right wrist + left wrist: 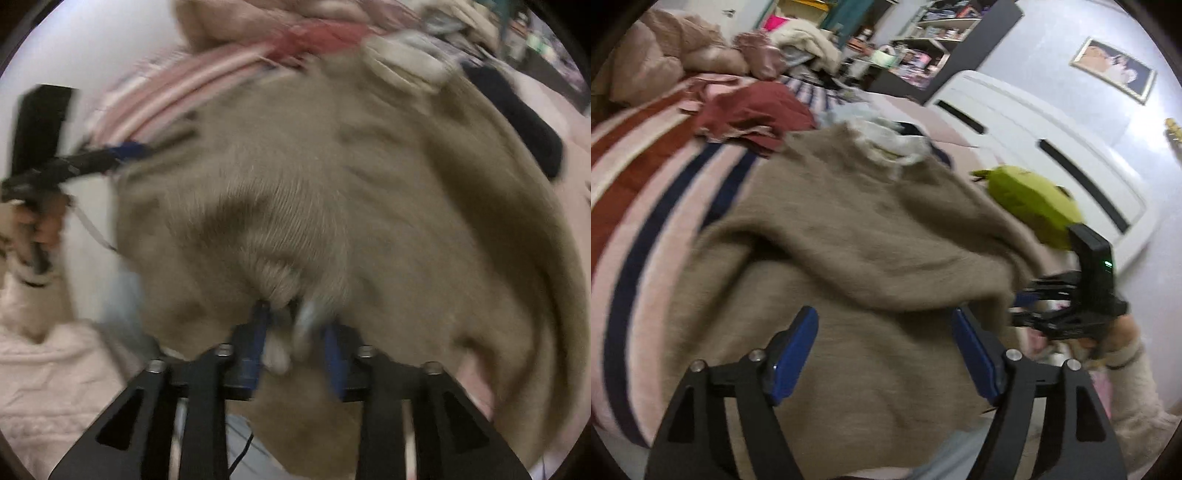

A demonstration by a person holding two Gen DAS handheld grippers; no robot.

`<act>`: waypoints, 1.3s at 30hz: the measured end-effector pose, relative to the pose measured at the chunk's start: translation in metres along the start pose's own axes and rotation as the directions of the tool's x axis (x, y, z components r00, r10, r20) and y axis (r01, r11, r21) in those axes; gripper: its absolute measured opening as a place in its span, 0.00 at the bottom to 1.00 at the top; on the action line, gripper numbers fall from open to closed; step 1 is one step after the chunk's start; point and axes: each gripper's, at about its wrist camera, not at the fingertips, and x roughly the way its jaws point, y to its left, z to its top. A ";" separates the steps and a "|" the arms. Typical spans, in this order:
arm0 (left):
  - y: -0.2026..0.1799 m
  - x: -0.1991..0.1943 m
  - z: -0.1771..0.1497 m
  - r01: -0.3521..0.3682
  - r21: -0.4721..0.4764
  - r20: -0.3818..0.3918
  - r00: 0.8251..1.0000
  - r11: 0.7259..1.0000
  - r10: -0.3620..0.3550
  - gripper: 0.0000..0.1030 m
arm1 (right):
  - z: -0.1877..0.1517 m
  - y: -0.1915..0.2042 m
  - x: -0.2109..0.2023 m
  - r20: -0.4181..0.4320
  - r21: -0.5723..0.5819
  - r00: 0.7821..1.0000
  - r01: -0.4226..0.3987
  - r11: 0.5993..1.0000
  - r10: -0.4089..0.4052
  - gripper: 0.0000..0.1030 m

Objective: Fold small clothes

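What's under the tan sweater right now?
The sweater lies on the striped blanket, which shows along its left edge. A white garment pokes out beyond the collar. Whatever sits beneath the sweater's middle is covered and cannot be seen.

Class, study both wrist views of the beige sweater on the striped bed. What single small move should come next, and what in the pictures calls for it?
Probably carry the right gripper, shut on a bunch of the beige knit sweater, across the garment and lay that edge down. The left gripper hangs open above the sweater's body, holding nothing, and the raised fold already drapes over the lower layer on the striped bedspread.
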 end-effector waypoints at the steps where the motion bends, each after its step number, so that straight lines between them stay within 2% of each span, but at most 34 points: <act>1: 0.007 -0.001 0.000 -0.026 -0.007 0.005 1.000 1.000 0.026 0.70 | -0.002 -0.003 -0.001 0.006 0.014 0.999 0.031 0.999 -0.032 0.34; 2: 0.012 -0.001 -0.001 -0.047 -0.013 0.011 0.999 0.999 0.048 0.70 | -0.008 -0.007 -0.004 0.041 0.046 0.998 0.040 0.998 -0.041 0.44; 3: 0.017 -0.002 0.000 -0.071 -0.015 0.017 0.997 0.997 0.072 0.70 | -0.013 -0.009 -0.006 0.072 0.070 0.997 0.029 0.997 -0.034 0.59; 5: 0.026 -0.001 0.002 -0.156 0.006 0.034 0.987 0.988 0.155 0.70 | -0.030 -0.010 -0.012 0.155 0.143 0.988 -0.014 0.990 -0.008 0.72; 6: 0.029 0.001 0.005 -0.208 0.028 0.047 0.977 0.978 0.207 0.70 | -0.035 -0.007 -0.012 0.177 0.173 0.984 -0.031 0.984 -0.001 0.74; 7: 0.034 0.005 0.010 -0.274 0.054 0.063 0.961 0.960 0.271 0.70 | -0.038 -0.006 -0.009 0.197 0.197 0.980 -0.057 0.979 0.017 0.75; 9: 0.045 0.017 0.020 -0.333 0.070 0.056 0.943 0.940 0.329 0.70 | -0.049 -0.001 0.005 0.244 0.254 0.968 -0.118 0.960 0.054 0.76; 11: 0.055 0.032 0.030 -0.351 0.080 0.023 0.936 0.933 0.351 0.70 | -0.054 -0.001 0.023 0.303 0.330 0.951 -0.170 0.929 0.066 0.76; 12: 0.060 0.042 0.036 -0.363 0.093 0.005 0.931 0.927 0.364 0.70 | -0.051 -0.002 0.033 0.326 0.359 0.943 -0.195 0.913 0.073 0.65; 13: 0.063 0.050 0.039 -0.369 0.110 -0.014 0.928 0.923 0.373 0.61 | -0.048 0.000 0.039 0.342 0.378 0.937 -0.210 0.902 0.074 0.52; 14: 0.063 0.055 0.041 -0.372 0.121 -0.025 0.926 0.920 0.378 0.49 | -0.043 0.005 0.042 0.329 0.370 0.943 -0.180 0.911 0.053 0.26; 15: 0.067 0.063 0.043 -0.400 0.131 -0.049 0.911 0.907 0.409 0.20 | -0.039 0.009 0.043 0.311 0.350 0.950 -0.133 0.927 0.019 0.21; 16: 0.071 0.068 0.044 -0.417 0.134 -0.069 0.901 0.899 0.428 0.13 | -0.036 0.014 0.040 0.298 0.328 0.954 -0.080 0.941 -0.023 0.17; 17: 0.072 0.069 0.044 -0.419 0.132 -0.068 0.900 0.898 0.430 0.13 | -0.035 0.017 0.034 0.286 0.311 0.956 -0.029 0.950 -0.065 0.11; 18: 0.076 0.066 0.046 -0.434 0.119 -0.047 0.896 0.893 0.441 0.10 | -0.034 0.017 0.026 0.272 0.304 0.954 0.038 0.952 -0.124 0.09; 19: 0.079 0.063 0.047 -0.465 0.106 -0.029 0.882 0.879 0.470 0.09 | -0.035 0.017 0.014 0.258 0.288 0.939 0.148 0.946 -0.225 0.09; 21: 0.085 0.057 0.049 -0.491 0.061 -0.004 0.871 0.869 0.492 0.09 | -0.034 0.021 -0.004 0.242 0.231 0.886 0.344 0.910 -0.396 0.09; 23: 0.089 0.054 0.049 -0.477 0.031 -0.001 0.879 0.878 0.477 0.08 | -0.036 0.025 -0.017 0.233 0.164 0.835 0.471 0.867 -0.498 0.09; 25: 0.087 0.054 0.047 -0.517 0.049 0.021 0.856 0.855 0.516 0.09 | -0.039 0.025 -0.019 0.218 0.131 0.828 0.500 0.856 -0.517 0.10; 26: 0.085 0.056 0.044 -0.530 0.057 0.025 0.848 0.846 0.529 0.09 | -0.042 0.027 -0.015 0.189 0.090 0.840 0.500 0.861 -0.508 0.11; 27: 0.085 0.058 0.042 -0.540 0.057 0.018 0.841 0.840 0.540 0.10 | -0.045 0.028 -0.010 0.168 0.068 0.850 0.496 0.866 -0.500 0.14; 28: 0.086 0.060 0.042 -0.537 0.052 0.007 0.843 0.842 0.537 0.13 | -0.051 0.028 -0.001 0.138 0.054 0.869 0.473 0.880 -0.476 0.15; 29: 0.087 0.060 0.040 -0.530 0.040 0.001 0.848 0.847 0.530 0.14 | -0.056 0.024 0.009 0.112 0.063 0.890 0.438 0.897 -0.443 0.16; 30: 0.088 0.057 0.039 -0.516 0.020 0.002 0.856 0.856 0.516 0.18 | -0.060 0.019 0.017 0.093 0.080 0.910 0.398 0.914 -0.404 0.20; 31: 0.088 0.053 0.039 -0.502 0.001 0.004 0.865 0.865 0.502 0.29 | -0.067 0.016 0.024 0.083 0.109 0.929 0.352 0.930 -0.361 0.25; 32: 0.085 0.046 0.039 -0.486 -0.012 0.012 0.874 0.874 0.486 0.34 | -0.073 0.012 0.029 0.089 0.150 0.943 0.304 0.941 -0.319 0.36; 33: 0.083 0.042 0.039 -0.478 -0.014 0.025 0.878 0.878 0.479 0.43 | -0.080 0.008 0.028 0.109 0.183 0.950 0.269 0.946 -0.291 0.40; 34: 0.075 0.031 0.039 -0.464 -0.011 0.053 0.884 0.886 0.464 0.50 | -0.089 0.004 0.021 0.158 0.229 0.954 0.215 0.949 -0.254 0.41; 35: 0.072 0.025 0.039 -0.455 -0.010 0.067 0.888 0.890 0.455 0.54 | -0.101 -0.004 0.009 0.233 0.294 0.951 0.133 0.946 -0.206 0.44; 36: 0.063 0.013 0.039 -0.437 -0.009 0.093 0.895 0.900 0.435 0.59 | -0.110 -0.011 -0.001 0.282 0.338 0.941 0.085 0.937 -0.187 0.51; 37: 0.057 0.006 0.039 -0.420 -0.008 0.110 0.901 0.907 0.419 0.62 | -0.120 -0.019 -0.011 0.332 0.385 0.926 0.043 0.922 -0.182 0.56; 38: 0.047 -0.003 0.039 -0.400 -0.006 0.134 0.908 0.917 0.397 0.64 | -0.135 -0.030 -0.023 0.390 0.449 0.900 -0.003 0.893 -0.193 0.63; 39: 0.038 -0.011 0.038 -0.383 -0.005 0.154 0.912 0.924 0.379 0.68 | -0.148 -0.040 -0.030 0.421 0.500 0.883 -0.033 0.865 -0.210 0.66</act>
